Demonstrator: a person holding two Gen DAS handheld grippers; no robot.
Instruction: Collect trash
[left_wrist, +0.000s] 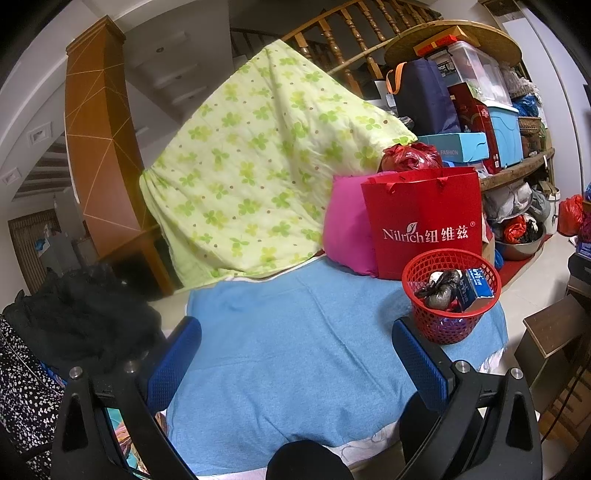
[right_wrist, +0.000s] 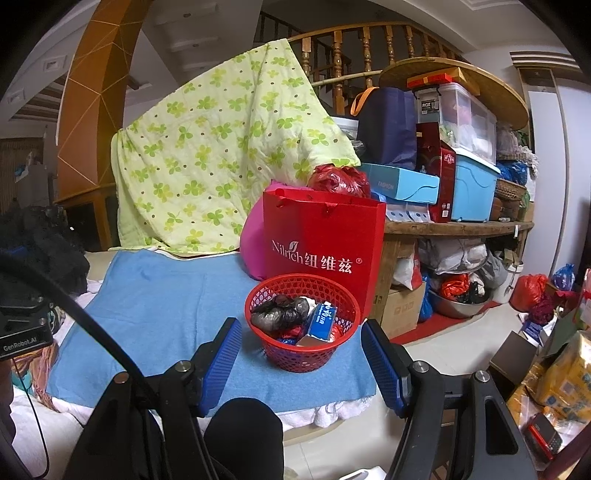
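Observation:
A red mesh basket (left_wrist: 452, 321) (right_wrist: 306, 354) stands on the blue towel (left_wrist: 288, 354) (right_wrist: 155, 306) near its right edge. It holds a crumpled black plastic bag (left_wrist: 437, 288) (right_wrist: 279, 312) and a blue box (left_wrist: 476, 288) (right_wrist: 321, 321). My left gripper (left_wrist: 295, 350) is open and empty over the towel, left of the basket. My right gripper (right_wrist: 301, 362) is open and empty, with the basket just ahead between its blue fingers (right_wrist: 221, 362).
A red Nilrich paper bag (left_wrist: 424, 221) (right_wrist: 325, 243) and a pink cushion (left_wrist: 347, 229) stand behind the basket. A green clover quilt (left_wrist: 258, 162) hangs behind. Cluttered shelves (right_wrist: 461, 221) are at the right, dark clothing (left_wrist: 81, 314) at the left.

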